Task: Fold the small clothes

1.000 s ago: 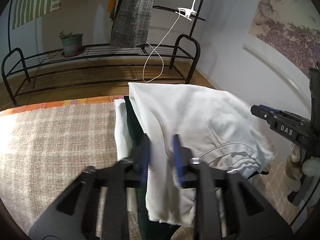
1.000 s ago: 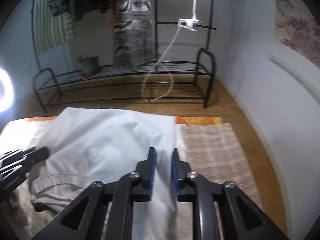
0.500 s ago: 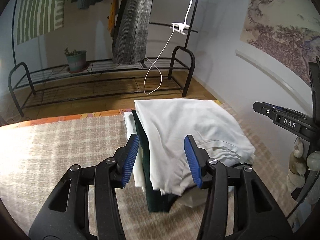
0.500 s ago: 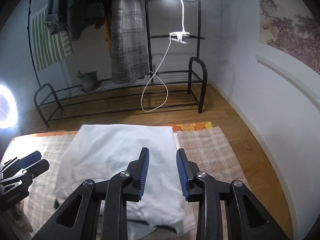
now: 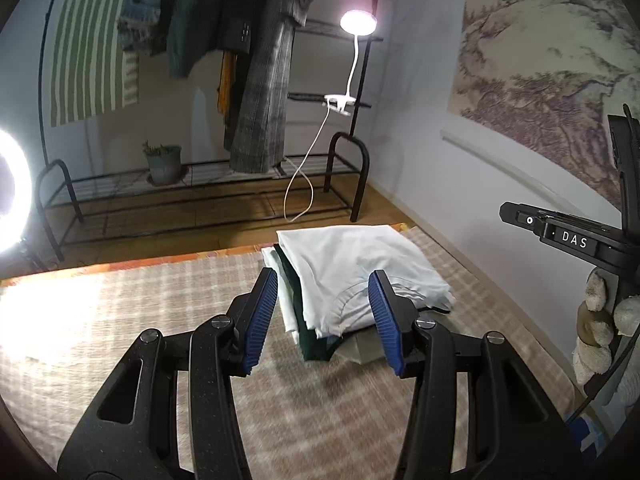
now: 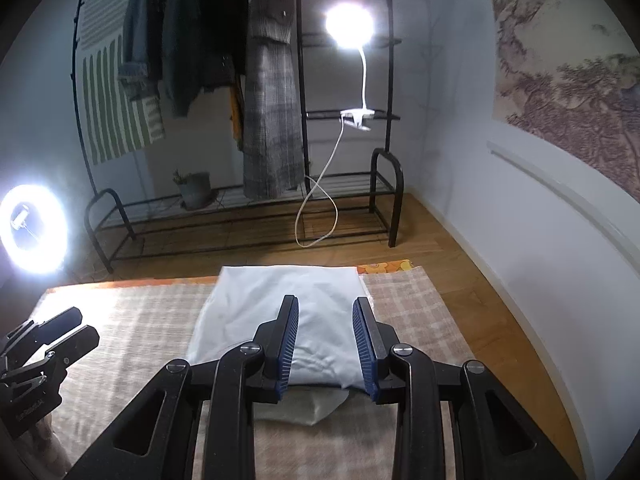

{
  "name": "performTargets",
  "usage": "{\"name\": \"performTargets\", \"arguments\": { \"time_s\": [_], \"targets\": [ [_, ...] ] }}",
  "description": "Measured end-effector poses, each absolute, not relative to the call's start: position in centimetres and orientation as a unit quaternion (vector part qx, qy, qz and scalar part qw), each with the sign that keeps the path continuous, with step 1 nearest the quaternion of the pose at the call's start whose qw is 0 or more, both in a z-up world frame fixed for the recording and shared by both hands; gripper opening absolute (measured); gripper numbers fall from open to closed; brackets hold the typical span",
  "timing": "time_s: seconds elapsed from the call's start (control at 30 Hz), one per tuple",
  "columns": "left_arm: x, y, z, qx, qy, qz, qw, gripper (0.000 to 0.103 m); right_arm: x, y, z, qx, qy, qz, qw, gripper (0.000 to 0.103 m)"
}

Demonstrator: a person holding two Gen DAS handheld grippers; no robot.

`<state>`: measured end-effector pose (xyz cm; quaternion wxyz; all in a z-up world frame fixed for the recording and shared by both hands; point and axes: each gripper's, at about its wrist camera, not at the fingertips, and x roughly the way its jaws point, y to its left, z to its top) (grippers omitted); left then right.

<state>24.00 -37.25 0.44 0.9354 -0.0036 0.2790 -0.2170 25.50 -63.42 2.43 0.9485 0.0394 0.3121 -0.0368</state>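
A folded white garment point(image 5: 352, 268) lies on top of a small stack of folded clothes, with a dark green piece point(image 5: 312, 340) showing beneath it, on a beige checked cloth point(image 5: 120, 320). The same white garment point(image 6: 280, 304) fills the middle of the right wrist view. My left gripper point(image 5: 323, 316) is open and empty, held above and short of the stack's left end. My right gripper point(image 6: 326, 340) is open and empty, held above the stack's near edge. The left gripper also shows at the left edge of the right wrist view point(image 6: 48, 344).
A black metal rack point(image 6: 240, 216) with hanging clothes, a potted plant point(image 6: 194, 190) and a clip lamp point(image 6: 350, 24) stands beyond the cloth. A ring light point(image 6: 32, 232) glows at left. The white wall point(image 6: 520, 220) is close on the right. A stuffed toy point(image 5: 600, 328) sits at right.
Both grippers have opened, let go of the white garment and pulled back and up. The garment now lies folded on the stack.
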Motion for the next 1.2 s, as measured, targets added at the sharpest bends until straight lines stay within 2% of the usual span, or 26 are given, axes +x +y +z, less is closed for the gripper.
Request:
{"name": "performTargets", "arguments": {
  "time_s": [0.17,0.23,0.33,0.47,0.53,0.57,0.6,0.63,0.87,1.13,1.2],
  "targets": [
    [19.9,-34.5,2.5,-0.003,0.266,-0.226,0.937,0.049,20.8,-60.7,4.7,0.036,0.295,-0.049,0.954,0.030],
    [18.3,-33.2,3.0,-0.005,0.261,-0.229,0.938,0.054,19.1,-59.6,5.2,0.042,0.292,-0.049,0.954,0.030],
    [15.7,-31.4,3.6,-0.004,0.252,-0.232,0.939,0.055,16.2,-57.6,6.0,0.045,0.283,-0.051,0.957,0.033],
    [12.4,-29.5,4.1,0.008,0.241,-0.238,0.941,0.059,12.9,-55.2,6.3,0.051,0.272,-0.058,0.959,0.053],
    [11.1,-28.7,4.1,0.014,0.234,-0.238,0.943,0.061,11.6,-54.0,6.2,0.046,0.269,-0.061,0.960,0.054],
    [10.4,-28.2,4.1,0.016,0.231,-0.238,0.943,0.062,11.0,-53.3,6.0,0.043,0.269,-0.067,0.960,0.058],
    [9.9,-27.8,4.1,0.017,0.229,-0.238,0.944,0.062,10.4,-52.7,5.7,0.040,0.268,-0.073,0.960,0.070],
    [9.4,-27.5,4.1,0.019,0.228,-0.240,0.943,0.064,9.9,-52.2,5.5,0.040,0.265,-0.077,0.960,0.075],
    [7.2,-25.8,2.5,0.037,0.223,-0.243,0.943,0.081,8.1,-50.0,3.7,0.058,0.262,-0.083,0.960,0.082],
    [7.1,-25.9,0.2,0.055,0.232,-0.240,0.941,0.087,8.5,-49.3,1.9,0.071,0.258,-0.086,0.960,0.098],
    [7.0,-26.0,-0.1,0.062,0.229,-0.237,0.942,0.093,8.5,-49.2,1.5,0.074,0.252,-0.090,0.961,0.103]
  ]
}}
